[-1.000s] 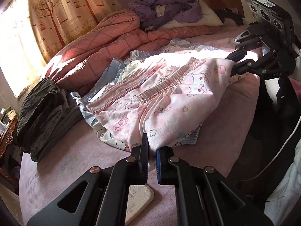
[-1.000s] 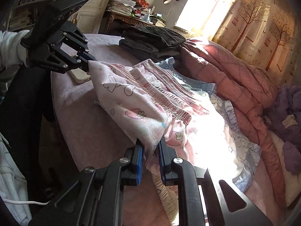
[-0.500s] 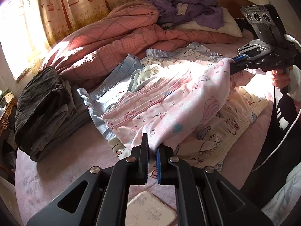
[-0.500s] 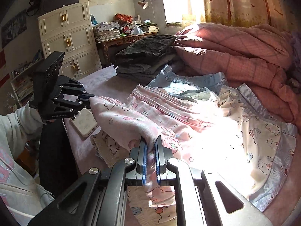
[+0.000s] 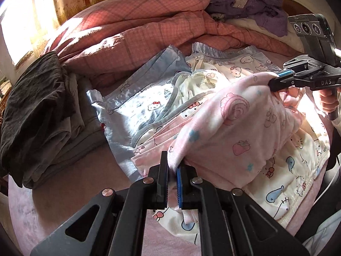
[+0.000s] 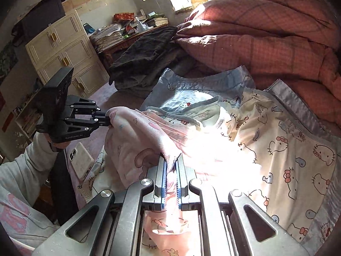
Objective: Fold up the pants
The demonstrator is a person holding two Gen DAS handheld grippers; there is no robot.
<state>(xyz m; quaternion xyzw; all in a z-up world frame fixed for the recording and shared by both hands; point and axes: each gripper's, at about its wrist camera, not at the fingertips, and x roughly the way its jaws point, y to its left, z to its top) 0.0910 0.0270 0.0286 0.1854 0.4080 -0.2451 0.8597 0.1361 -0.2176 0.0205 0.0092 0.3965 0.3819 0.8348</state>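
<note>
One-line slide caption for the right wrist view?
Both claws, right and left, pinch the pink pants above the cartoon-print bedding.

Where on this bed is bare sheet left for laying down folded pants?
Bare pink sheet lies in front of the dark clothes stack, left of the blue garment. The rest is crowded: quilt behind, cartoon-print clothes spread mid-bed, phone at the edge.

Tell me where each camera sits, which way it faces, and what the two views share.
Left wrist: on the left gripper, looking down its fingers across the bed at the pink pants; the right gripper and a hand show.
Right wrist: on the right gripper, facing the cabinet; the left gripper and a grey sleeve show.
Shared: pants, dark clothes pile, pink quilt.
</note>
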